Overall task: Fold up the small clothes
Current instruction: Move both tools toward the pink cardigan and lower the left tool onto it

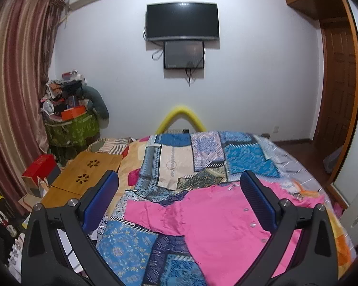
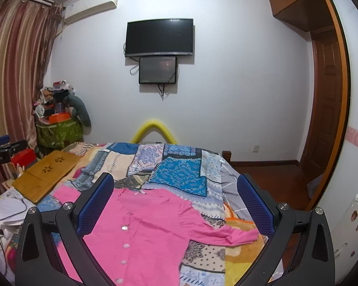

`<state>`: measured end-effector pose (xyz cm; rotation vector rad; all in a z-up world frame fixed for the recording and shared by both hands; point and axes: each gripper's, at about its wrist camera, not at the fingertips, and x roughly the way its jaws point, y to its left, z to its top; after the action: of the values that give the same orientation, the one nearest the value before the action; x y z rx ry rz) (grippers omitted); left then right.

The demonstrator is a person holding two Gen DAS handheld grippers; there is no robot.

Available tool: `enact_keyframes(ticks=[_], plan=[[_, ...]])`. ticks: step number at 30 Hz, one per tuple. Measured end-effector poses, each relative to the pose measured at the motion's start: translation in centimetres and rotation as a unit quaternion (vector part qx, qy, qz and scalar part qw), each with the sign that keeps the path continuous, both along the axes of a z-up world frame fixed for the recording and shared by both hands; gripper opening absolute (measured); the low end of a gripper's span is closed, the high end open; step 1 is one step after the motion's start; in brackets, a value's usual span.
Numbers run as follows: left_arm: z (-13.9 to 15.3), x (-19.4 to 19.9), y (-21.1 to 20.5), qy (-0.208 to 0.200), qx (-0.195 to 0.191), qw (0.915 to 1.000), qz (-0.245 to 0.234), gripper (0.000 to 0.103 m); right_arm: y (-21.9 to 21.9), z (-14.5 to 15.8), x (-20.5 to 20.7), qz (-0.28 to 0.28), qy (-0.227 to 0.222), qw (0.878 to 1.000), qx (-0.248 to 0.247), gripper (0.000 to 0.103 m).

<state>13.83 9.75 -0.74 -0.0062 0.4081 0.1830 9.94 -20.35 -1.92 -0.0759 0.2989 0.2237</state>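
Observation:
A pink button-front shirt point(image 1: 217, 224) lies spread flat on the patchwork bedspread point(image 1: 179, 157), sleeves out to both sides. It also shows in the right wrist view point(image 2: 145, 228). My left gripper point(image 1: 179, 195) is open and empty, held above the shirt's left half, one sleeve between its fingers. My right gripper point(image 2: 175, 200) is open and empty above the shirt's right half, with the right sleeve point(image 2: 226, 236) below it. The left gripper also shows at the far left of the right wrist view point(image 2: 2, 147).
A wooden lap tray point(image 1: 83, 176) lies at the bed's left edge, next to a red box point(image 1: 40, 171). A cluttered green basket point(image 1: 71, 128) stands in the left corner by the curtain. A wardrobe and door point(image 1: 339, 95) stand right. A TV hangs on the far wall.

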Motion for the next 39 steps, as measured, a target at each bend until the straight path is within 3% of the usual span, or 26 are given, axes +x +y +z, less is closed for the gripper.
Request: enact_keyframes(ticks=[4,12,20,26,30,35,39], plan=[[-1.7,3.8,2.4,0.029,0.010,0.9995,0.009,0.103,-0.9,-0.1,2.9,-0.003,0.030,1.000,-0.001,0.103],[-6.9,12.4,7.8,0.120,-0.029,0.9920,0.024,0.103,-2.5,-2.2,8.8,0.000,0.097,0.995,0.005,0.102],[-14.6,17.5,13.5,0.214,-0.082,0.9706,0.073,0.103,-3.2,-7.0,13.3,-0.008,0.174,0.985,-0.007,0.102],[-19.9,18.9,17.1,0.273,-0.091,0.9512,0.110,0.103,-3.5,-10.2,15.8,-0.008,0.224,0.975,-0.002,0.102],[-22.7,19.0,19.8,0.296,-0.128,0.9380,0.128,0.102,-3.4,-11.9,16.6,-0.002,0.244,0.970,-0.008,0.102],[-25.3,19.0,21.6,0.320,-0.185,0.9201,0.130,0.081,-2.7,-13.8,18.0,0.007,0.269,0.963,-0.005,0.102],[-26.6,19.1,21.7,0.335,-0.190,0.9140,0.128,0.062,-2.2,-15.1,19.0,0.011,0.284,0.959,-0.001,0.102]])
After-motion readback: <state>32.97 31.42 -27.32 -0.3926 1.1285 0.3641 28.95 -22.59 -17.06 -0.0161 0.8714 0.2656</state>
